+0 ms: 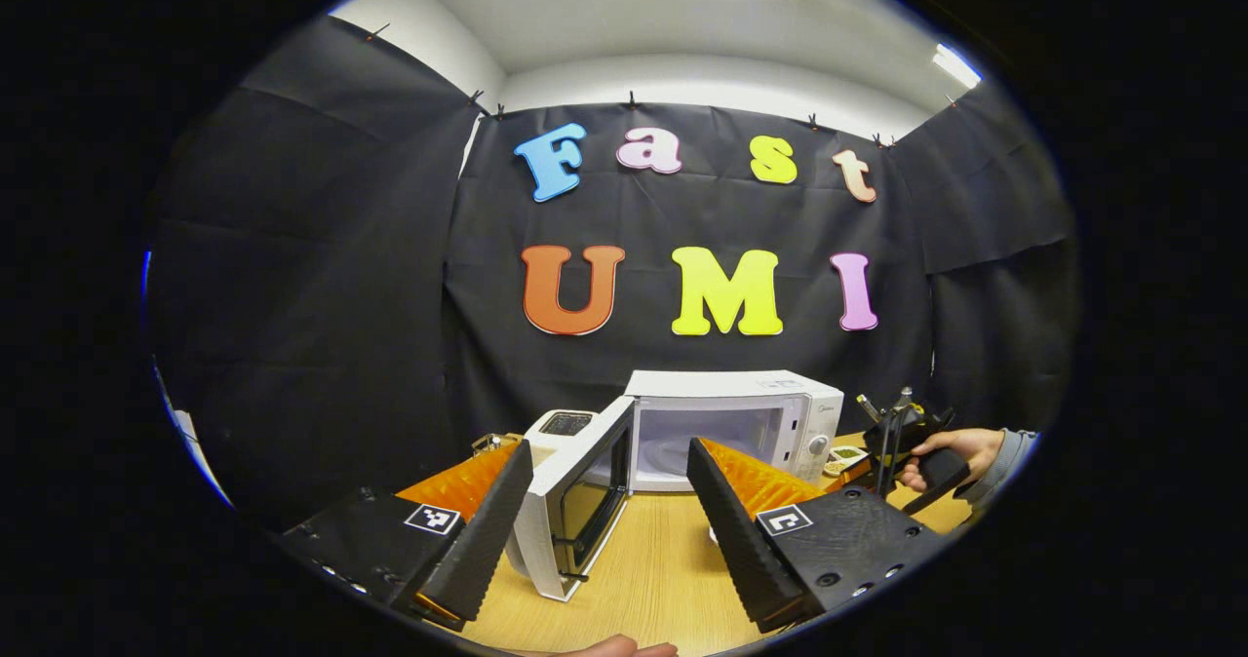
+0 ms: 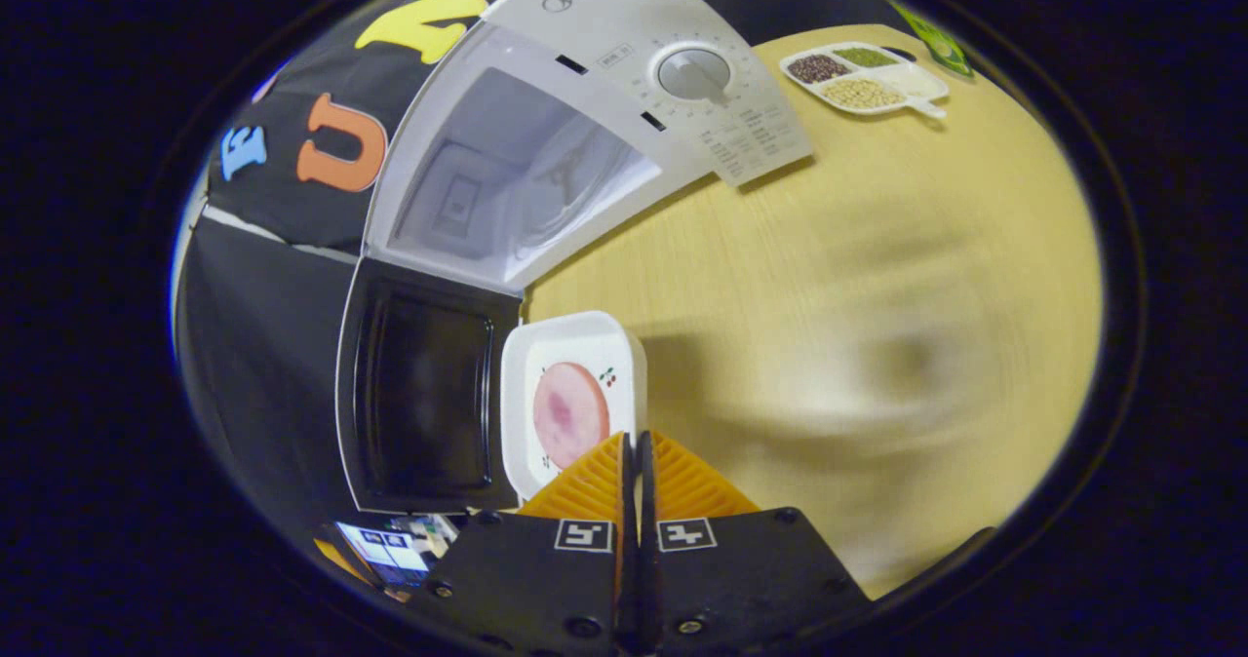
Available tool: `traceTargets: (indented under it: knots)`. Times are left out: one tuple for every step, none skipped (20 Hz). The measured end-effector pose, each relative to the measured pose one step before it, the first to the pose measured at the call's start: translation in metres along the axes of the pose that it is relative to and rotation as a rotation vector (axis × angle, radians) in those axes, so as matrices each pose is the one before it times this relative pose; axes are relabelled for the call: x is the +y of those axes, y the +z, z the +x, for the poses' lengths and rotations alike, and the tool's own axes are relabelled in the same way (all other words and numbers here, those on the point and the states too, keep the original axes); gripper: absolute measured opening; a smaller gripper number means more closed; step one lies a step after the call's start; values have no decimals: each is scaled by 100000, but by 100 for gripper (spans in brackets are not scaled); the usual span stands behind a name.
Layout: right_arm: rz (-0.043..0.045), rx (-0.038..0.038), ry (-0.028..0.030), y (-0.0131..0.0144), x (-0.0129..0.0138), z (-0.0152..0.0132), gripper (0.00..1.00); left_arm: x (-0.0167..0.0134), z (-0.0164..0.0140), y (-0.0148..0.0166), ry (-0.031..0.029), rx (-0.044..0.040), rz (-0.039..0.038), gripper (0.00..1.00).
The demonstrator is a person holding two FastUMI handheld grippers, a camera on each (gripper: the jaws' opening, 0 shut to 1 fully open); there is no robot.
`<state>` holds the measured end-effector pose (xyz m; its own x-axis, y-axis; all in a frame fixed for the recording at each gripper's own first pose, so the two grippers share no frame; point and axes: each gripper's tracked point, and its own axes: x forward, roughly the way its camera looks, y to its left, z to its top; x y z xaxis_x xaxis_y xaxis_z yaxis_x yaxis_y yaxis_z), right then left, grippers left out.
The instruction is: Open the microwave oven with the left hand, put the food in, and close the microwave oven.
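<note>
The white microwave (image 1: 731,423) stands at the back of the wooden table with its door (image 1: 575,501) swung wide to the left. My left gripper (image 1: 607,447) is open in front of it, with nothing between its fingers. Off to the right a hand holds the right gripper (image 1: 907,433). In the right gripper view the right gripper (image 2: 634,440) is shut on the rim of a white square plate (image 2: 546,365) carrying a pink slice of food (image 2: 570,413). The plate hangs just in front of the open door (image 2: 419,394), below the empty cavity (image 2: 507,179).
A divided tray of beans (image 2: 863,77) lies on the table (image 2: 877,277) to the right of the microwave's control panel (image 2: 692,72). A small white appliance (image 1: 564,425) stands behind the open door. Bare wooden tabletop (image 1: 663,560) stretches in front of the microwave.
</note>
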<state>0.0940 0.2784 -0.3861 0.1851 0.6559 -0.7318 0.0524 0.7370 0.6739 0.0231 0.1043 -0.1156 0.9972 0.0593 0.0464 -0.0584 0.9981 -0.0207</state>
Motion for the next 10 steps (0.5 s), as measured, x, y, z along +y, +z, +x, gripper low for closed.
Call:
traceTargets:
  knots:
    - [3431,-3680,2091,354,1065,902,4,96,21,279,-87,-621,819,94]
    - [2581,-4272,2250,477,1112,718,4,22,-67,321,-193,-411,688,94]
    - [2338,-5573,1356,923,864,641,4,77,-127,271,-125,25,439,94]
    - [3043,-6981,1348,1189,780,589,4,202,-39,72,119,0,119,94]
    - [4012,-7406,1364,1202,856,656,0,116,26,192,80,-97,-226,94]
    - [5307,-6910,1394,846,915,721,4,107,61,214,26,59,-571,94]
    - [5505,-5132,1635,701,975,840,4,165,-11,-6,3,376,-684,94]
    - [3930,-4334,1818,534,984,838,4,89,142,-37,131,442,-638,94]
    - [2949,-3202,2182,362,900,980,4,116,2,84,288,13,-432,94]
    - [2583,-3638,1513,253,767,786,0,129,70,118,139,98,-382,94]
